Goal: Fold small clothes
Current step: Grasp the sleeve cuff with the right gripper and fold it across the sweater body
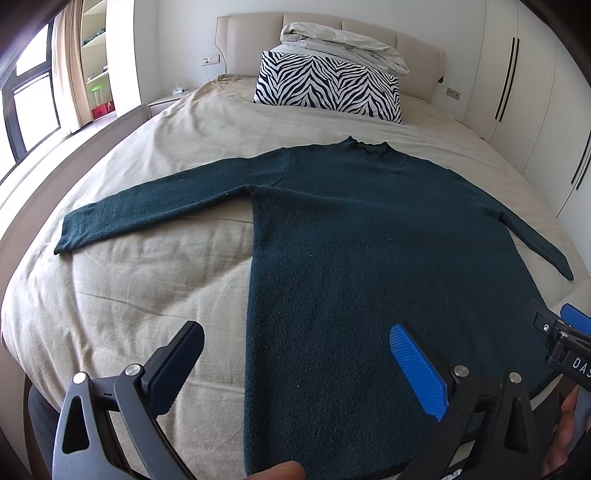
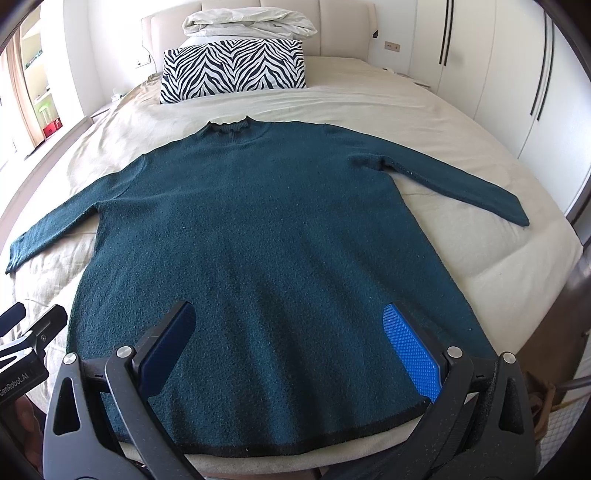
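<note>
- On the bed [image 2: 369,107] a dark teal sweater [image 2: 258,229] lies flat, front up, both sleeves spread out to the sides
- Its long axis runs from the hem, at the near edge of the bed, to the collar [image 2: 229,127], which points toward the zebra pillow [image 2: 232,70] and the headboard [image 2: 340,22]
- Left sleeve [image 1: 166,199] angles out and slightly back toward the near side; right sleeve [image 2: 454,184] does the same on the other side
- Left gripper [image 1: 295,373] hangs over the sweater's left side edge near the hem, jaws wide, nothing between them: the dark finger is over bare sheet, the blue finger over the knit
- Right gripper [image 2: 291,354] hangs over the hem's right half, jaws wide, empty; both fingers are over the knit, and the black-edged hem passes just below them in the right wrist view
- Whether either gripper touches the cloth I cannot tell
- Each gripper shows at the edge of the other's view, so they sit side by side along the hem
- A folded white duvet [image 2: 251,24] rests on top of the pillow, well apart from the sweater
- White wardrobe doors [image 2: 491,55] stand along the bed's right side
</note>
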A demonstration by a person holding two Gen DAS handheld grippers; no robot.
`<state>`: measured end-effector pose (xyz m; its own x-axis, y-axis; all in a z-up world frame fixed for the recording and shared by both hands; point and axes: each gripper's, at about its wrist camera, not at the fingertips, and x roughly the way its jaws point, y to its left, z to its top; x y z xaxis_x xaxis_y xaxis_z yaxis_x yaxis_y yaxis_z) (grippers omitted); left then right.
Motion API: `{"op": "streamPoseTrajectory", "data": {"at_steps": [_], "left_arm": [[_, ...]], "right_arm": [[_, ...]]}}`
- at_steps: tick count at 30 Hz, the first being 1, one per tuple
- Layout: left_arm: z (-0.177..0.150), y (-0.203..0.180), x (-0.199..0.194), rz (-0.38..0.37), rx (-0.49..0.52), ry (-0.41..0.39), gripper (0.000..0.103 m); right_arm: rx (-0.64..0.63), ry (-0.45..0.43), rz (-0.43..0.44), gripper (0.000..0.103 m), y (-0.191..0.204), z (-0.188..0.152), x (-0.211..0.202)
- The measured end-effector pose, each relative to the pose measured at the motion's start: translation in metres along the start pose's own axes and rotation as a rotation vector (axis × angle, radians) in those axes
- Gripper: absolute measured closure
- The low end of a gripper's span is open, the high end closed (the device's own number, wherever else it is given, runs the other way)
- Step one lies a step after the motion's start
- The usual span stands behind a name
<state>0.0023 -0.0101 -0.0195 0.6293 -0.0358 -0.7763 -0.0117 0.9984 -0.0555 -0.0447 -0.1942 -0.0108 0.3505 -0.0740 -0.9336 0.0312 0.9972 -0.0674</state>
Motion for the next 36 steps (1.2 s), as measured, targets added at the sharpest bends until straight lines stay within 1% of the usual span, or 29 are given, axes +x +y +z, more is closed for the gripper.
{"op": "streamPoseTrajectory", "data": {"at_steps": [4,6,8,10,12,16,18,20,21,22,23,24,25,27,29,30,31,32,33,34,35,36], "left_arm": [[0.002,0.001,0.007,-0.024,-0.006,0.007,0.0],[0.005,0.001,0.012,-0.039,-0.007,0.015,0.0],[0.009,0.0,0.018,-0.073,-0.02,0.032,0.0],[0.016,-0.002,0.028,-0.113,-0.029,0.059,0.0],[0.025,-0.009,0.039,-0.127,-0.015,0.091,0.0],[0.048,-0.025,0.059,-0.163,-0.015,0.096,0.0],[0.061,-0.034,0.068,-0.228,-0.028,0.095,0.0],[0.072,-0.043,0.081,-0.3,-0.056,0.108,0.0],[0.076,-0.048,0.088,-0.319,-0.076,0.12,0.0],[0.079,-0.053,0.095,-0.331,-0.089,0.136,0.0],[0.082,-0.061,0.101,-0.336,-0.078,0.159,0.0],[0.085,-0.07,0.108,-0.334,-0.047,0.185,0.0],[0.087,-0.079,0.114,-0.334,-0.016,0.206,0.0],[0.09,-0.093,0.123,-0.326,0.009,0.223,0.0],[0.093,-0.104,0.131,-0.309,0.027,0.223,0.0],[0.095,-0.108,0.135,-0.317,0.032,0.222,0.0],[0.096,-0.109,0.138,-0.329,0.029,0.223,0.0],[0.098,-0.111,0.142,-0.349,0.021,0.227,0.0],[0.099,-0.11,0.147,-0.368,0.01,0.234,0.0],[0.101,-0.109,0.151,-0.385,-0.002,0.238,0.002],[0.101,-0.108,0.154,-0.401,-0.013,0.237,0.003],[0.103,-0.107,0.157,-0.416,-0.025,0.237,0.006]], "right_arm": [[0.045,-0.011,0.054,0.0,-0.018,0.002,0.005],[0.091,-0.029,0.094,0.0,-0.038,0.006,0.008],[0.161,-0.07,0.133,0.0,-0.069,0.012,0.01],[0.261,-0.106,0.16,0.0,-0.111,0.02,0.018],[0.384,-0.118,0.175,0.0,-0.162,0.03,0.034],[0.681,-0.149,0.22,0.0,-0.278,0.041,0.072],[0.811,-0.158,0.222,0.001,-0.332,0.042,0.092],[0.913,-0.164,0.228,0.004,-0.377,0.041,0.113],[0.963,-0.159,0.229,0.009,-0.398,0.04,0.125],[1.011,-0.151,0.24,0.011,-0.417,0.038,0.136],[1.052,-0.153,0.256,0.016,-0.435,0.037,0.147],[1.078,-0.163,0.266,0.019,-0.448,0.038,0.155],[1.091,-0.18,0.273,0.019,-0.46,0.04,0.161],[1.104,-0.205,0.279,0.019,-0.483,0.048,0.174],[1.121,-0.225,0.293,0.021,-0.5,0.056,0.186],[1.128,-0.236,0.304,0.025,-0.511,0.061,0.194],[1.137,-0.242,0.308,0.031,-0.519,0.064,0.2],[1.148,-0.241,0.299,0.037,-0.526,0.068,0.207],[1.152,-0.238,0.289,0.053,-0.533,0.071,0.213],[1.146,-0.23,0.279,0.072,-0.538,0.075,0.219],[1.134,-0.216,0.261,0.078,-0.542,0.08,0.223],[1.117,-0.204,0.239,0.085,-0.541,0.086,0.228]]}}
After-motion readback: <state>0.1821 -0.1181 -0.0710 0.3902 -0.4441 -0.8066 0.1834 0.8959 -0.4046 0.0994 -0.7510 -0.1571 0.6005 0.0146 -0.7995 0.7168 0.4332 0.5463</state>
